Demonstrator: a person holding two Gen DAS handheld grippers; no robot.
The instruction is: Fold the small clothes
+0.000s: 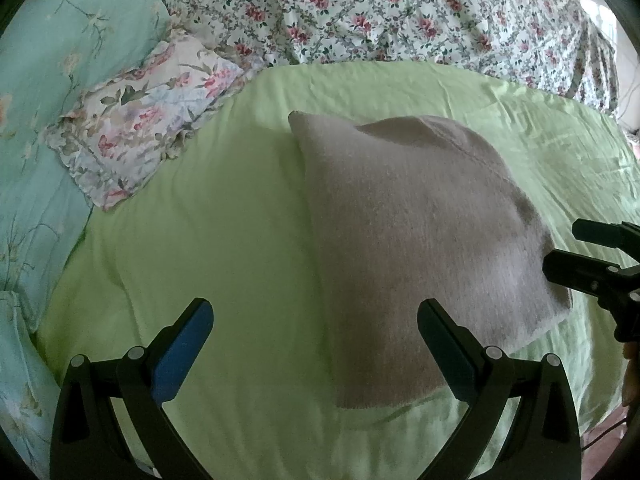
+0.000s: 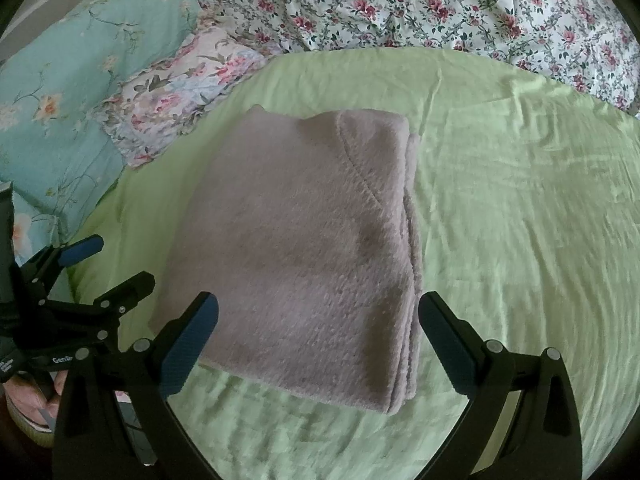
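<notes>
A fuzzy grey-lilac garment [image 1: 416, 240] lies folded into a thick rectangle on the light green sheet [image 1: 224, 240]. It also shows in the right wrist view [image 2: 304, 256], its stacked folded edges along the right side. My left gripper [image 1: 316, 328] is open and empty, just off the garment's near left corner. My right gripper [image 2: 318, 320] is open and empty, above the garment's near edge. The right gripper also shows in the left wrist view [image 1: 560, 250], beside the garment's right edge. The left gripper also shows in the right wrist view [image 2: 120, 262], beside the left edge.
A floral pillow [image 1: 140, 120] and a turquoise quilt [image 1: 36, 120] lie at the left. A white rose-print bedspread [image 1: 400, 12] runs along the back. The green sheet [image 2: 520, 220] stretches to the right of the garment.
</notes>
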